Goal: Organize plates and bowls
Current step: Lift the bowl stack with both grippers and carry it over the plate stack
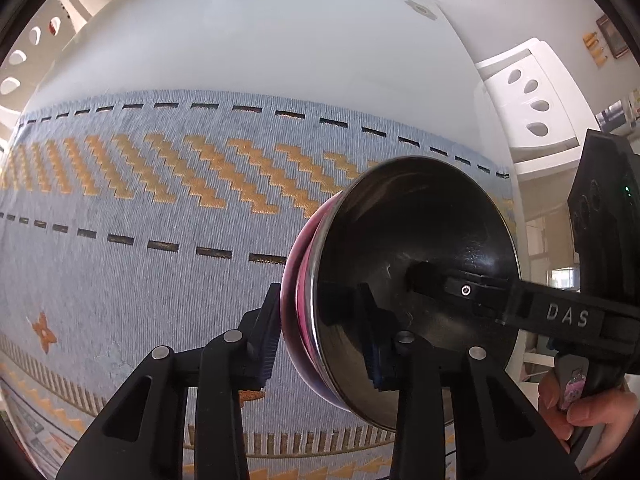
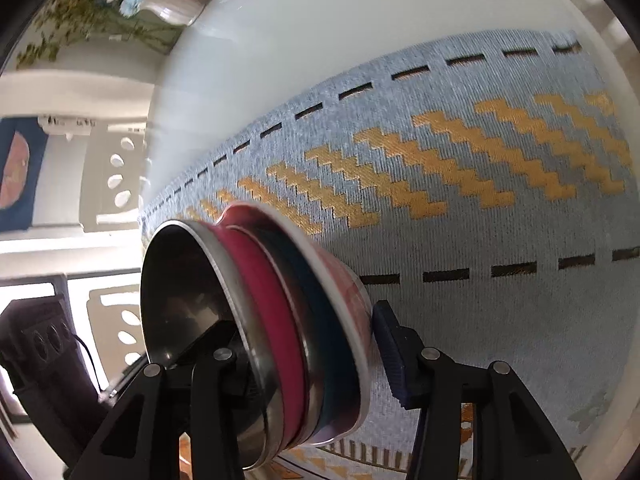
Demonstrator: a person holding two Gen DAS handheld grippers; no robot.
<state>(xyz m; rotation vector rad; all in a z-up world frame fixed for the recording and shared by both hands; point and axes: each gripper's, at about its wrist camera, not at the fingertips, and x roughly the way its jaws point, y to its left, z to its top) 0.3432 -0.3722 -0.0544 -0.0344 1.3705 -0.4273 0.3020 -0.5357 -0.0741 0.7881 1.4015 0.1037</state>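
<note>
Nested stack of steel, pink and blue bowls [image 1: 400,280], both tongs [image 1: 320,332] [image 2: 304,360] clenched on rim: uneven lift could spill bowls onto tabletop [image 1: 260,40].

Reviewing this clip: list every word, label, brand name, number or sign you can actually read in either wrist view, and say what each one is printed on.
"DAS": raised letters on the black finger of the right gripper, which reaches into the stack of bowls, seen in the left wrist view.
Small pink sticker on that gripper's handle: too small to read.
Framed picture on the wall: no legible text.
Right wrist view: no readable text.
</note>
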